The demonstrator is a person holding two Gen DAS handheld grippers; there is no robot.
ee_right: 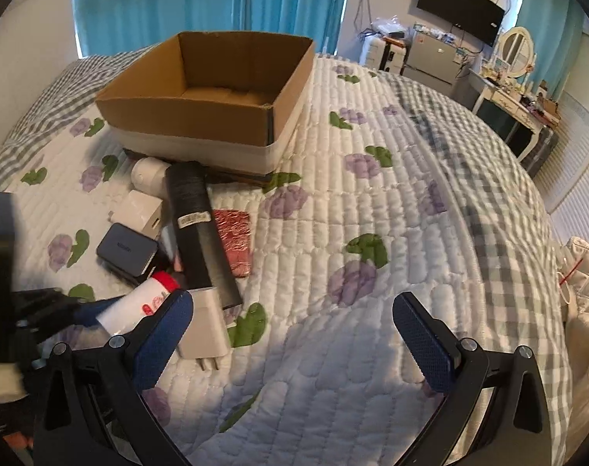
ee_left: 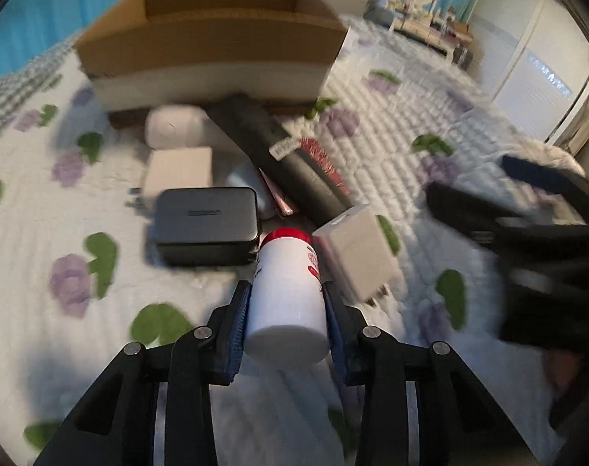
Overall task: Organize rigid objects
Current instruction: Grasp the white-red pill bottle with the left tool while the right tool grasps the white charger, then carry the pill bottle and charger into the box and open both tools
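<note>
The left tongs [ee_left: 286, 310] pinch the white bottle [ee_left: 288, 291] low over the bed, near the pile; its smooth sides could slip before the far cardboard box [ee_right: 216, 89]. The right tongs [ee_right: 294, 334] hang spread, holding nothing.

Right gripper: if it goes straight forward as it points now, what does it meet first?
Probably only the white quilted bedspread with purple flowers. The open right gripper points past the brown cardboard box, though depth is unclear.
</note>
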